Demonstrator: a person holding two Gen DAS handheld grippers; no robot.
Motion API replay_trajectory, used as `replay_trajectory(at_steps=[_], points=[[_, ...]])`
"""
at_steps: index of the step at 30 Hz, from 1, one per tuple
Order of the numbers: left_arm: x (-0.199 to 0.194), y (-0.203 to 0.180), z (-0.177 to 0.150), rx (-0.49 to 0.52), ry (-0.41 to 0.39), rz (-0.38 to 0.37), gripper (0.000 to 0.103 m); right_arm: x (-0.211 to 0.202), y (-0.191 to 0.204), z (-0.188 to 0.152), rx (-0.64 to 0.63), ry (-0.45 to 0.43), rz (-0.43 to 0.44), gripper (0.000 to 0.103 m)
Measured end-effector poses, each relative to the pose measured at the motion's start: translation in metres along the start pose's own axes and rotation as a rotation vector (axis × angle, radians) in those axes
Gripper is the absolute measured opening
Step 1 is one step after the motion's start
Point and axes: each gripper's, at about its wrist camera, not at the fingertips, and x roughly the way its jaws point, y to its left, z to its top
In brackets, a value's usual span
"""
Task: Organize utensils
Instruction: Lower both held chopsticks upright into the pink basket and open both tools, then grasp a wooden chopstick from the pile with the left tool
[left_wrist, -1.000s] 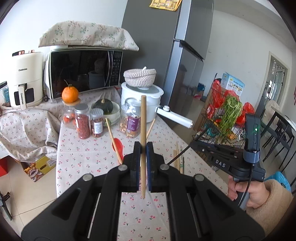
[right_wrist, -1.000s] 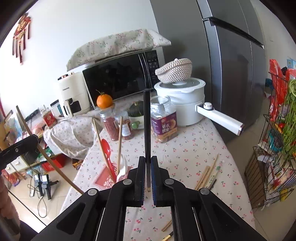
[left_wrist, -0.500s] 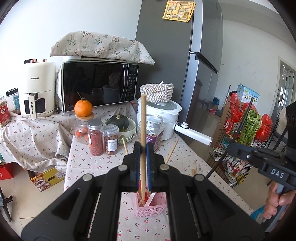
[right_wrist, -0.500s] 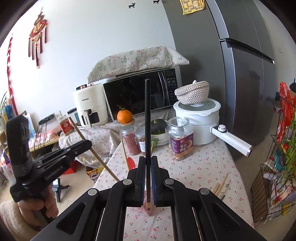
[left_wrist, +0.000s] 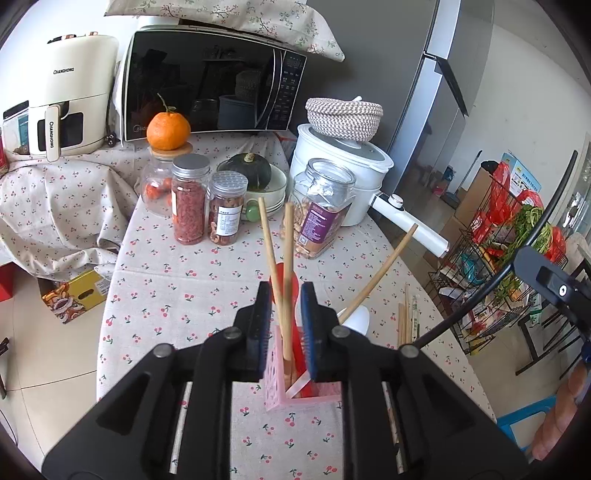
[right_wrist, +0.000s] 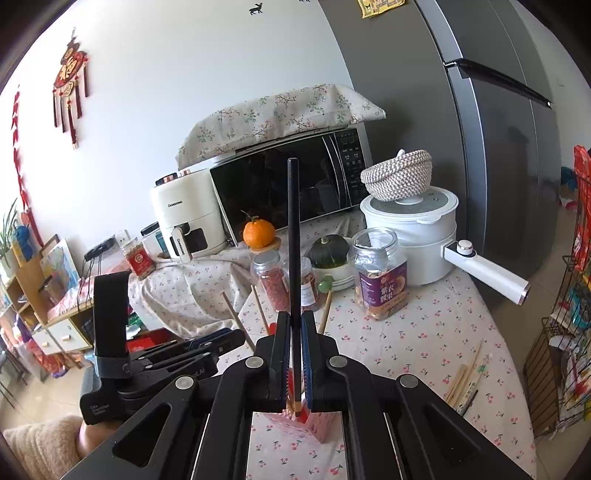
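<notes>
A pink utensil holder (left_wrist: 280, 384) stands on the cherry-print table, just below my left gripper (left_wrist: 284, 325). The left jaws are open around a wooden chopstick (left_wrist: 288, 266) that stands in the holder beside another wooden chopstick (left_wrist: 269, 254), a red spoon and a white spoon (left_wrist: 356, 317). My right gripper (right_wrist: 294, 354) is shut on a black chopstick (right_wrist: 293, 240), held upright with its lower end over the holder (right_wrist: 314, 424). The black chopstick also shows at the right of the left wrist view (left_wrist: 517, 251).
Loose chopsticks (left_wrist: 406, 321) lie on the table to the right of the holder. Behind stand spice jars (left_wrist: 188, 199), a nut jar (left_wrist: 317, 210), a squash in a bowl, a white pot with a long handle (left_wrist: 406, 225), a microwave and an air fryer.
My left gripper lowered the wooden chopstick into the pink holder and opened its jaws. My right gripper moved closer over the holder with the black chopstick.
</notes>
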Motion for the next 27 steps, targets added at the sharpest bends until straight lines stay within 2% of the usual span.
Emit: replay_trajectory(at_steps=[2,8,11,18,20,22,25,27], points=[[-0.004,-0.001,0.0,0.011,-0.002,0.01,0.043,0.008,-0.003,-0.001,0.017,0.017,0.004,0.006],[-0.012,0.001,-0.005,0.044,0.006,0.051,0.076,0.034,-0.014,-0.008,0.081,0.089,0.016,0.006],[-0.013,0.004,-0.009,0.072,0.018,0.073,0.081,0.05,-0.019,-0.014,0.104,0.139,0.018,0.006],[-0.01,0.012,-0.016,0.099,0.058,0.094,0.082,0.069,-0.023,-0.026,0.113,0.213,0.021,0.008],[-0.011,0.013,-0.016,0.097,0.06,0.092,0.082,0.07,-0.024,-0.026,0.123,0.218,0.016,0.013],[-0.012,0.013,-0.016,0.096,0.061,0.091,0.082,0.067,-0.024,-0.025,0.125,0.209,0.011,0.026],[-0.014,0.012,-0.016,0.096,0.06,0.084,0.082,0.062,-0.022,-0.022,0.105,0.191,-0.004,0.039],[-0.014,0.01,-0.016,0.102,0.06,0.08,0.082,0.057,-0.02,-0.02,0.088,0.174,-0.012,0.043]])
